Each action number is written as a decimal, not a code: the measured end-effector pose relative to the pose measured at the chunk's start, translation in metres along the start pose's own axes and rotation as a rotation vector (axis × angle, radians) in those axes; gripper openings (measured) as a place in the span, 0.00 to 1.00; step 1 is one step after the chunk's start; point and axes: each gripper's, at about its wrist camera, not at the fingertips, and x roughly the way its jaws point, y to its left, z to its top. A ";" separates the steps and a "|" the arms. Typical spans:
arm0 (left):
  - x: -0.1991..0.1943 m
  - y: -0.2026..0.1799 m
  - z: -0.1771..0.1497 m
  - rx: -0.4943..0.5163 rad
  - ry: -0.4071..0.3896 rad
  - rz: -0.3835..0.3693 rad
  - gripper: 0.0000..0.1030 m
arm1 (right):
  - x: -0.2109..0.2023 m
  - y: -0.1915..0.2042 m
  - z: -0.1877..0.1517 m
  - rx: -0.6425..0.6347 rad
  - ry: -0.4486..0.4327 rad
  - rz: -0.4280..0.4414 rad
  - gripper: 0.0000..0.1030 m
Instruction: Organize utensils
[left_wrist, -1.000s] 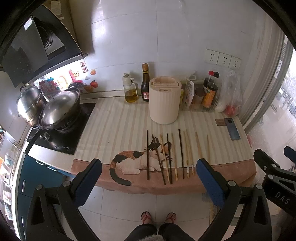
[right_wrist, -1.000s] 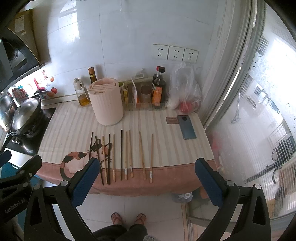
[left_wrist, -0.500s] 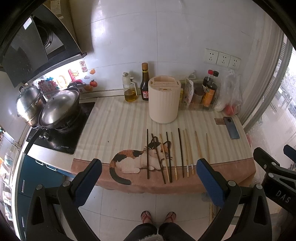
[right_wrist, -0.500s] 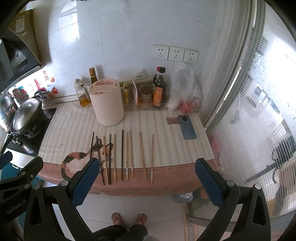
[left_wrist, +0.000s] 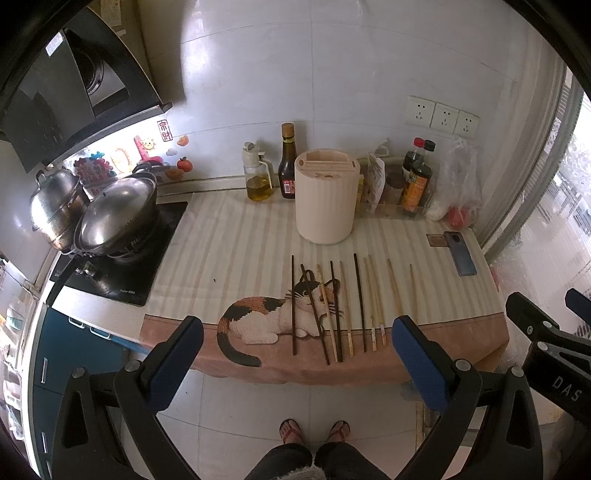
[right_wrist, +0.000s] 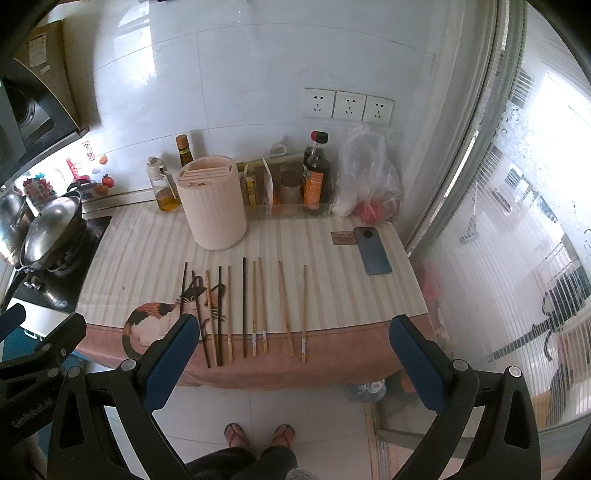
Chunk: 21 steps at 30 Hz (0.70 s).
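My feet (left_wrist: 314, 430) on floor below. Both tongs, left (left_wrist: 295, 363) and right (right_wrist: 293, 360), held wide apart, empty, short of the surface (left_wrist: 229, 236). Chopsticks (left_wrist: 334, 306), dark and pale wood, lie side by side on cat mat (left_wrist: 255, 321) near front edge. Behind them cream holder (left_wrist: 327, 199), upright; bottles (left_wrist: 287, 162) at wall, phone (right_wrist: 372, 250) right, wok (left_wrist: 116, 216) left.
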 end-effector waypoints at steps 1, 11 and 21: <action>0.000 0.001 -0.001 -0.002 -0.001 -0.002 1.00 | -0.001 0.000 0.001 0.001 -0.002 0.000 1.00; 0.029 0.004 0.010 -0.020 -0.094 0.061 1.00 | 0.024 -0.017 0.011 0.088 -0.026 0.074 1.00; 0.170 0.024 0.015 -0.063 0.086 0.195 0.98 | 0.178 -0.018 0.011 0.090 0.199 0.153 0.75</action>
